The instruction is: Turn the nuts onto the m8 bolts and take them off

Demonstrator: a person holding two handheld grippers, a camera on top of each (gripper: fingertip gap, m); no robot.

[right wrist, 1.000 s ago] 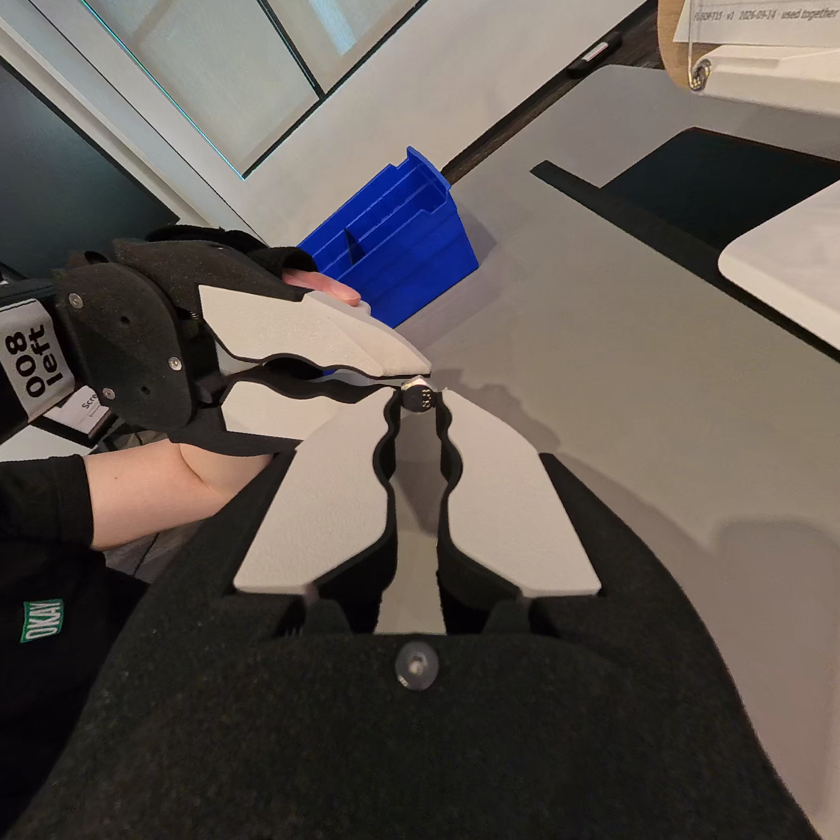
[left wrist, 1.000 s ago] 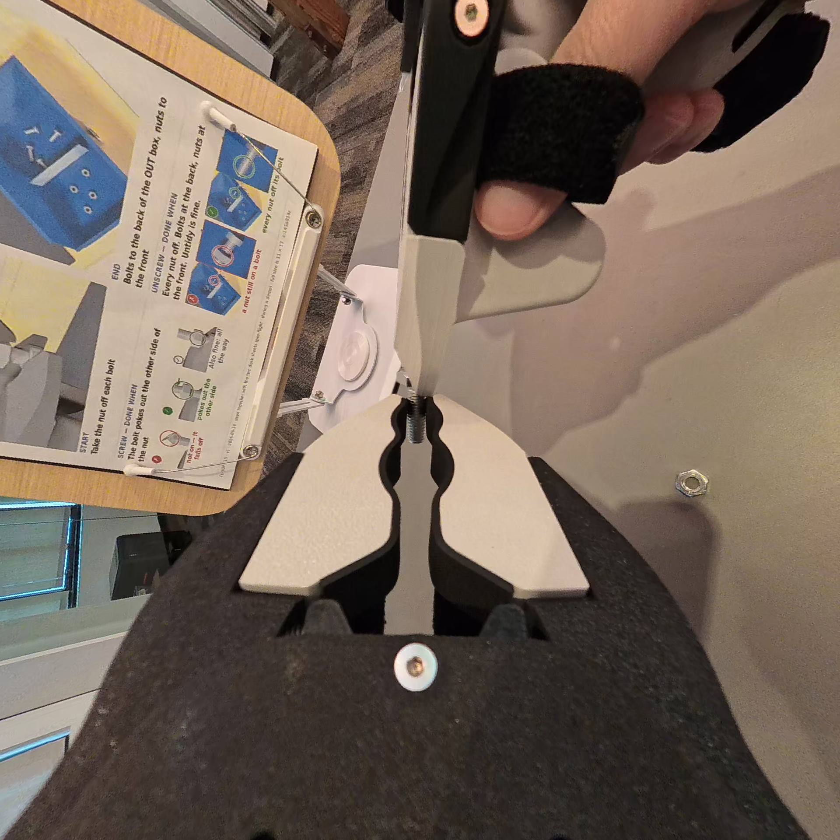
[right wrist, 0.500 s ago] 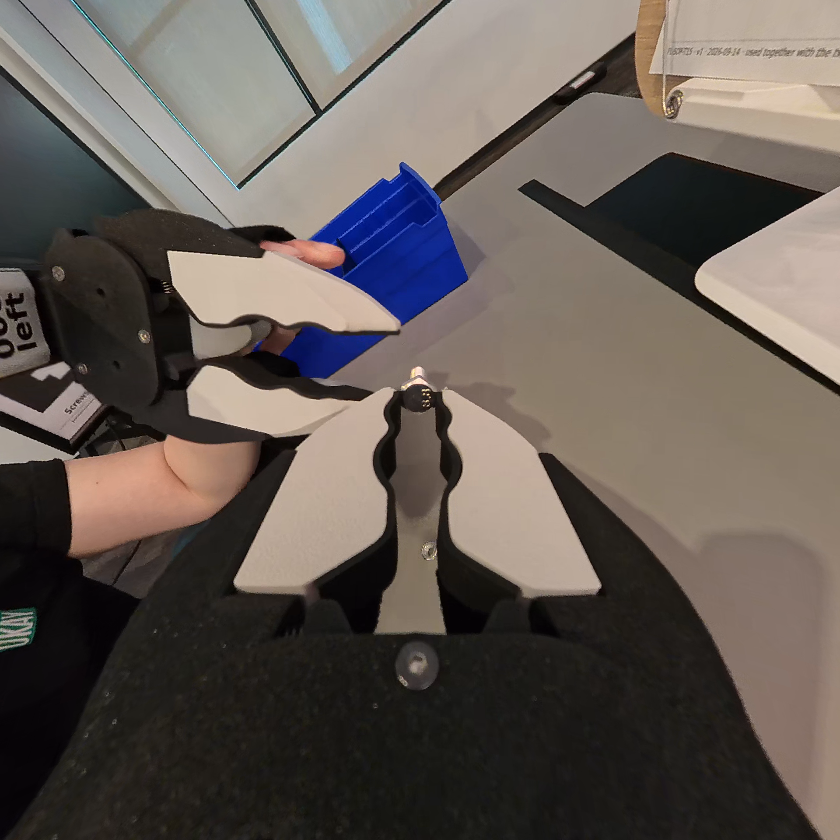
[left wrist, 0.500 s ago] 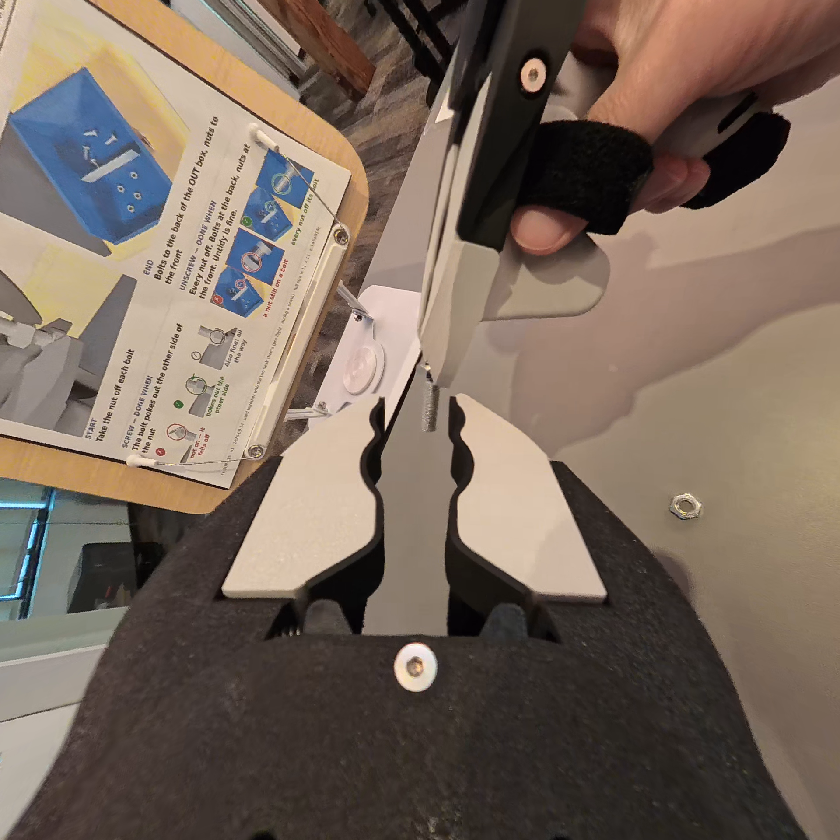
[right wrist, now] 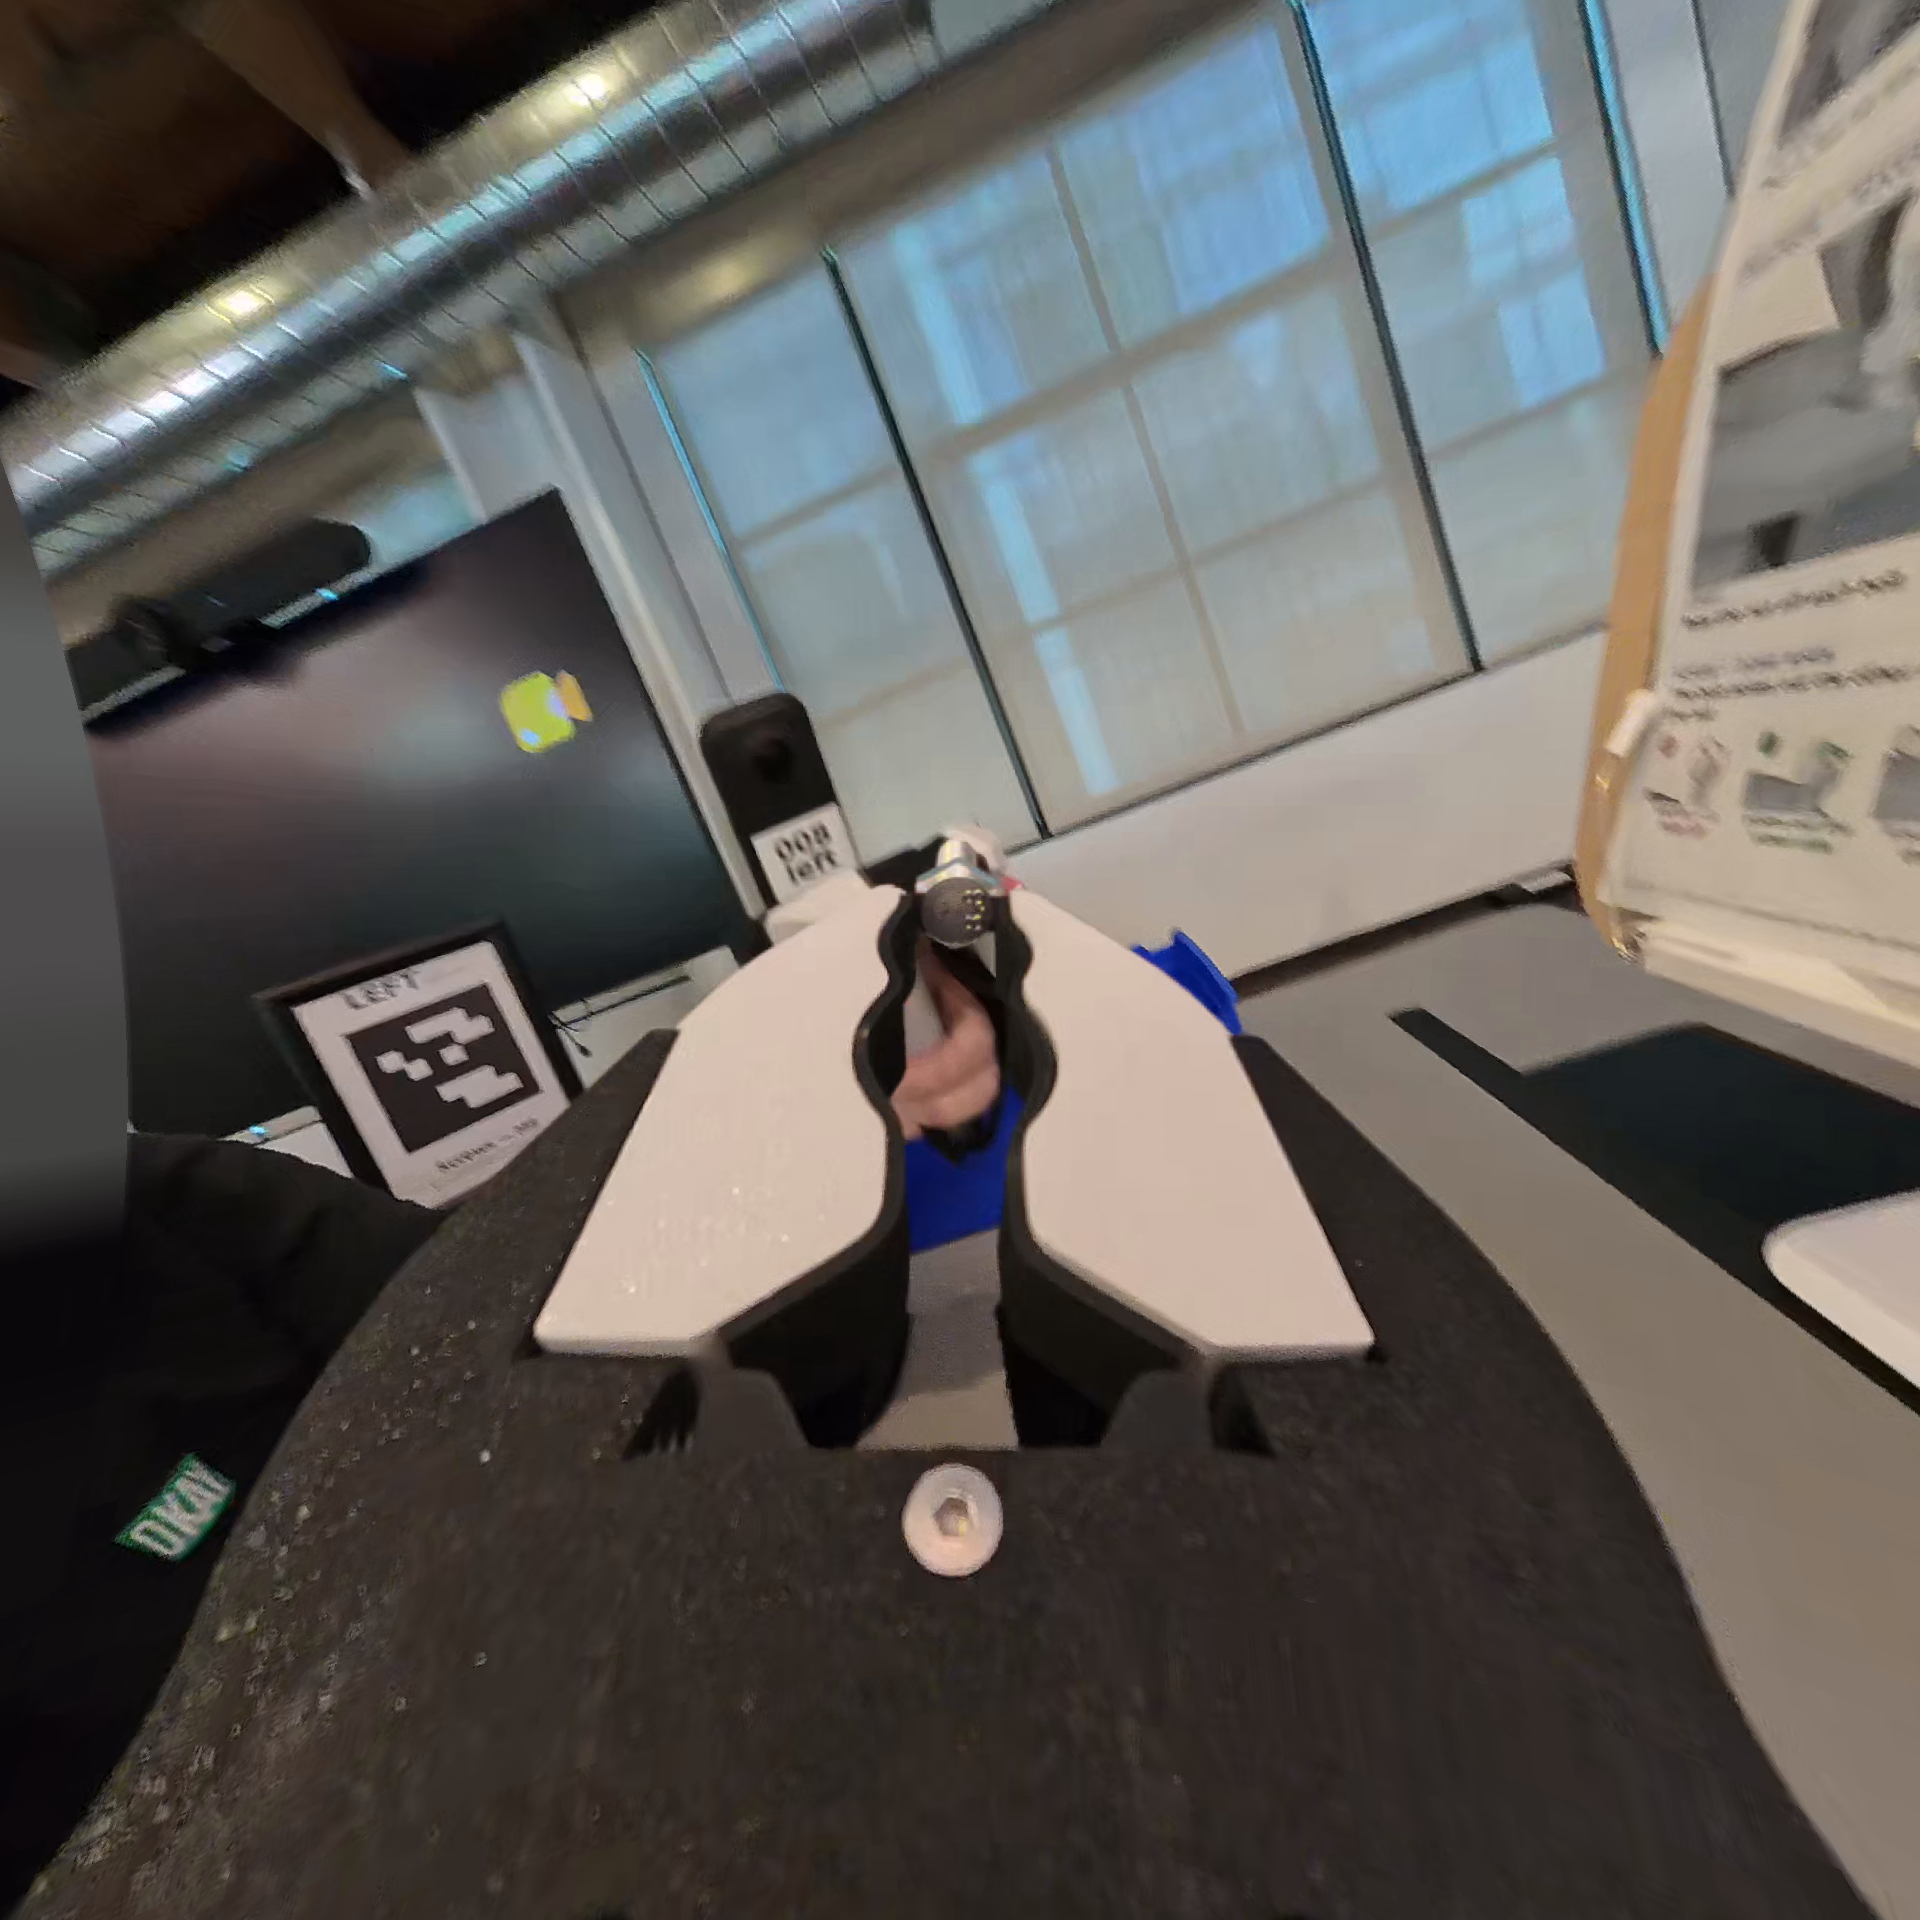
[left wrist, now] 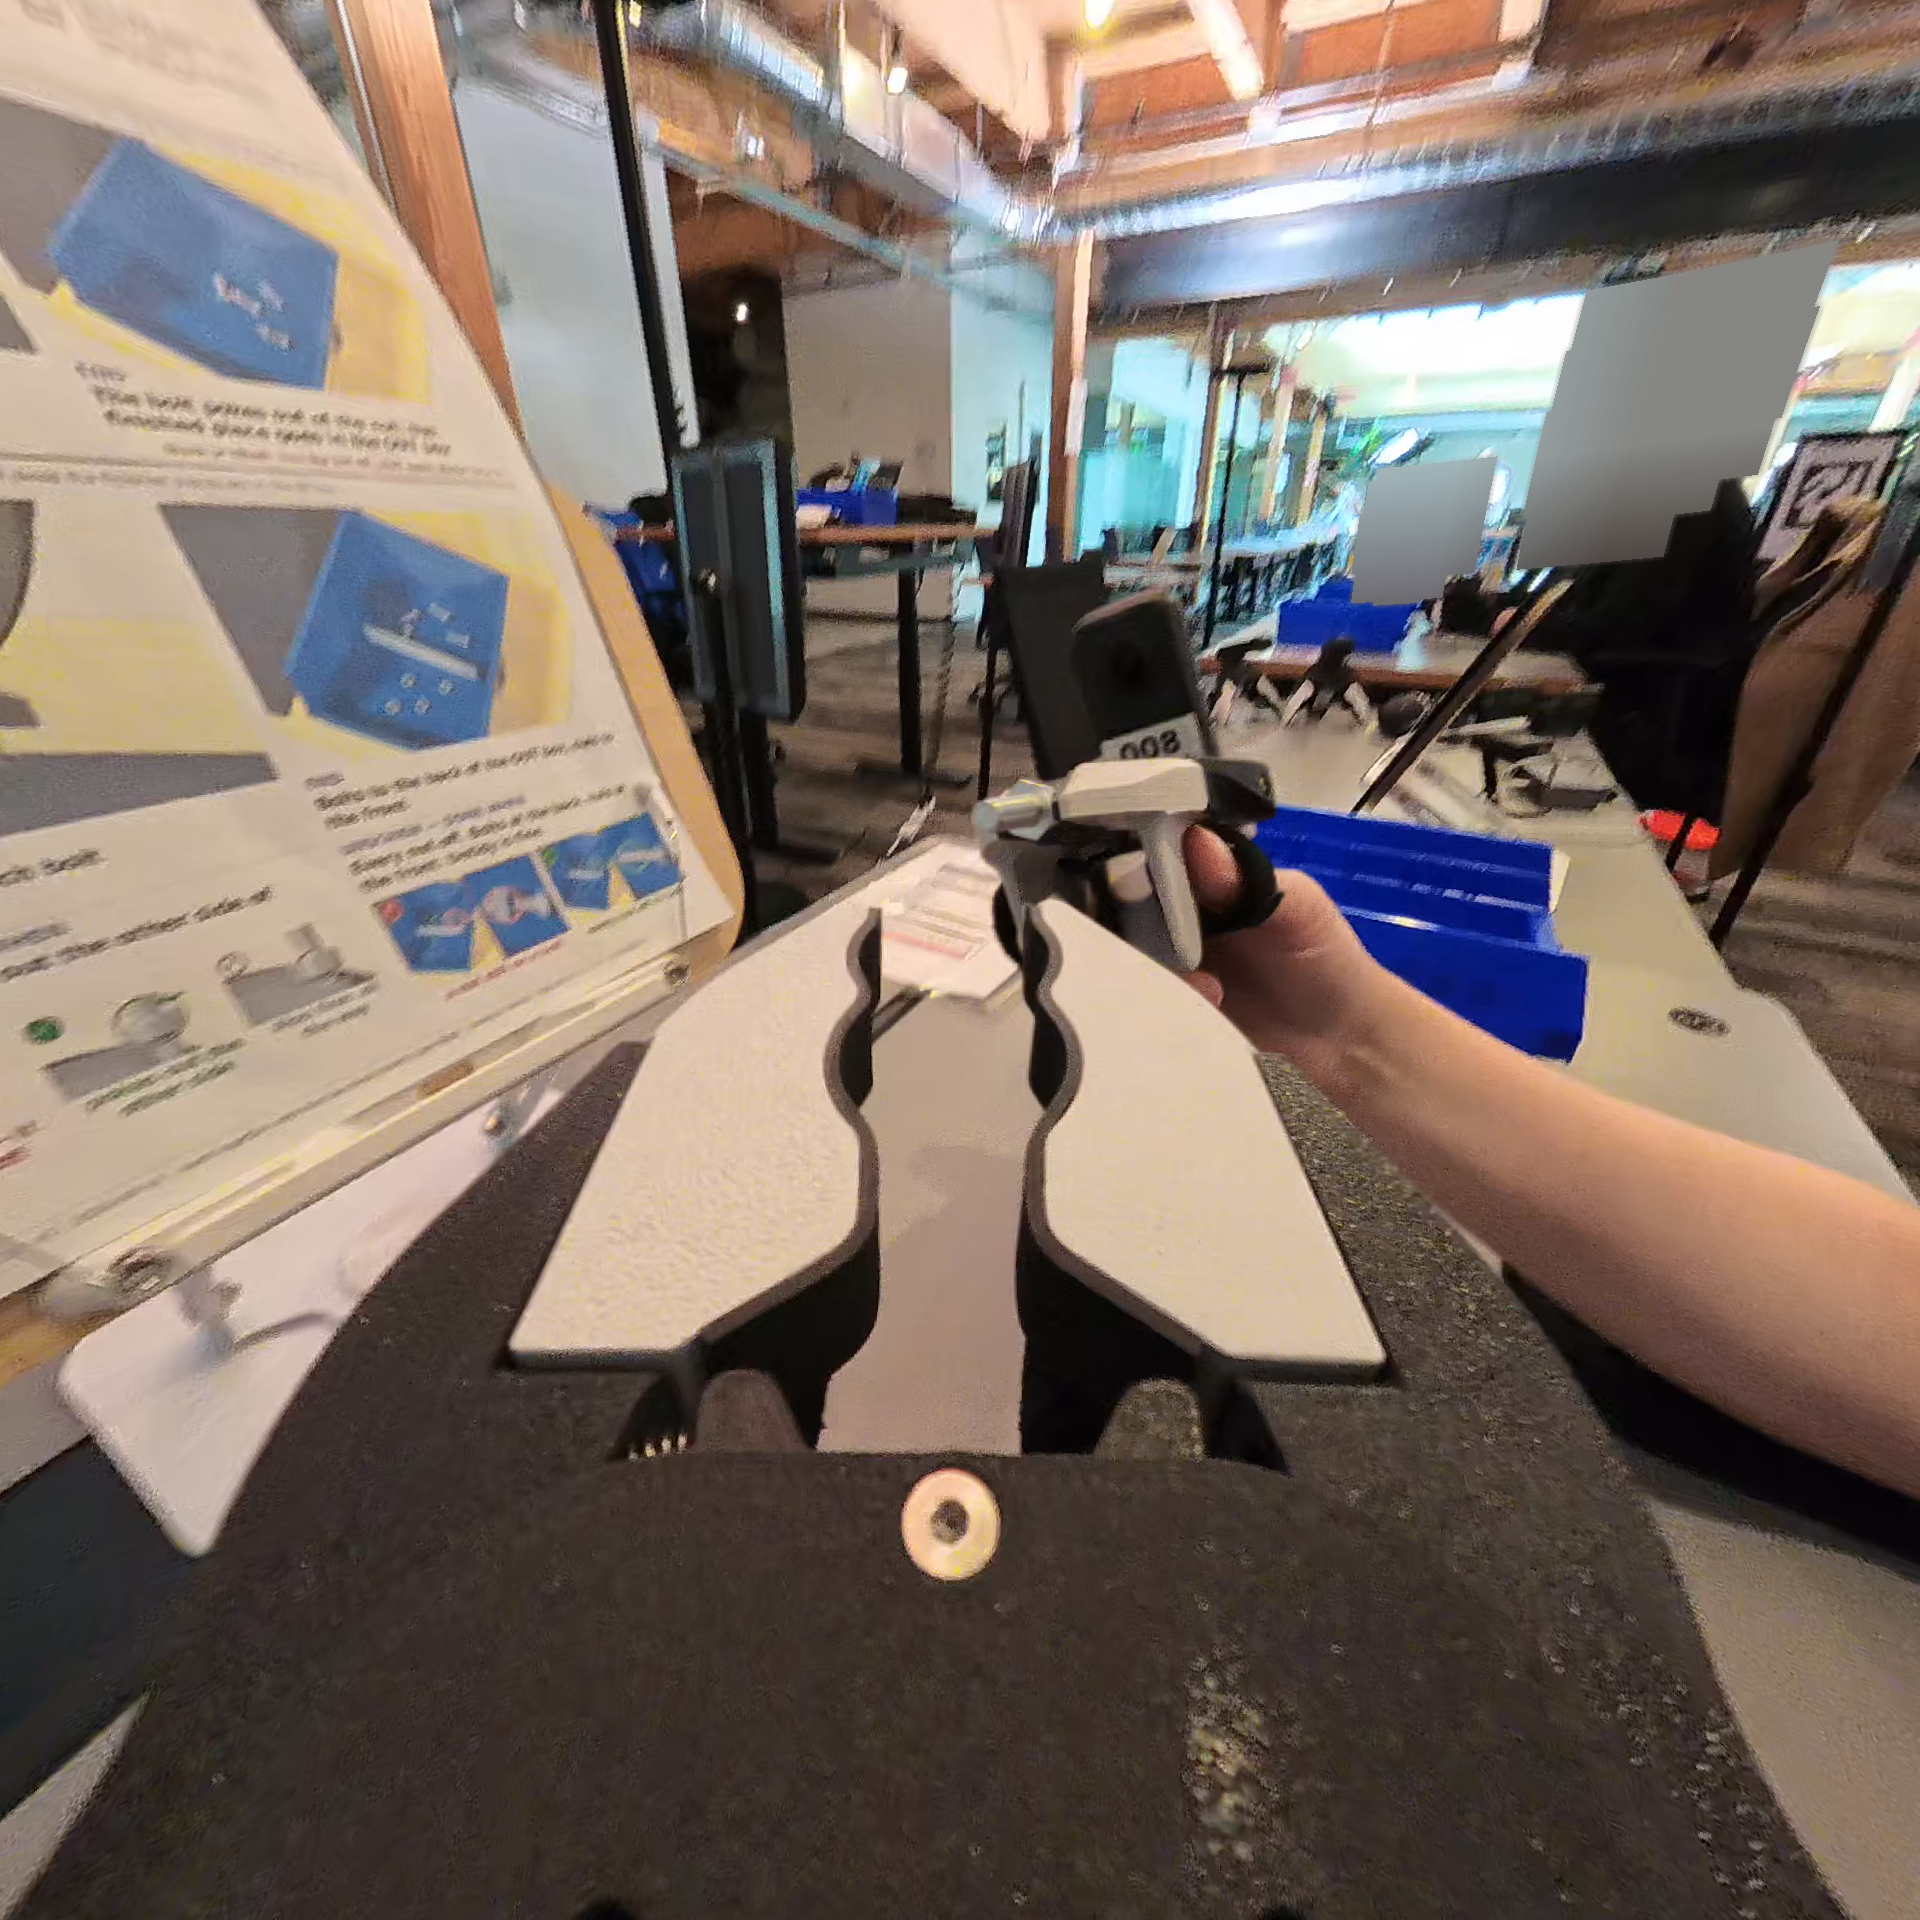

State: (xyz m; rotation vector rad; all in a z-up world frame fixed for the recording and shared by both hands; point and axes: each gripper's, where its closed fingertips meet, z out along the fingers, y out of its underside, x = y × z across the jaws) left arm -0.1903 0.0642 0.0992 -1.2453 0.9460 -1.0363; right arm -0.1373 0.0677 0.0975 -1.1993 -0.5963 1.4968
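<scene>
Your bolt [right wrist: 958,912] sits pinched head-first at the tips of your right gripper [right wrist: 956,920], raised off the grey table [right wrist: 1455,1122]. Your left gripper [left wrist: 951,935] is spread and holds nothing. A blue bin [left wrist: 1455,935] lies at two o'clock of it.

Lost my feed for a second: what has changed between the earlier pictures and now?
The left gripper let go of the bolt's threaded end, opened and drew away; it now holds nothing. Both grippers tipped up from the table toward the room. The right gripper stays shut on the bolt, head toward its camera. The blue bin is still on the table.
</scene>
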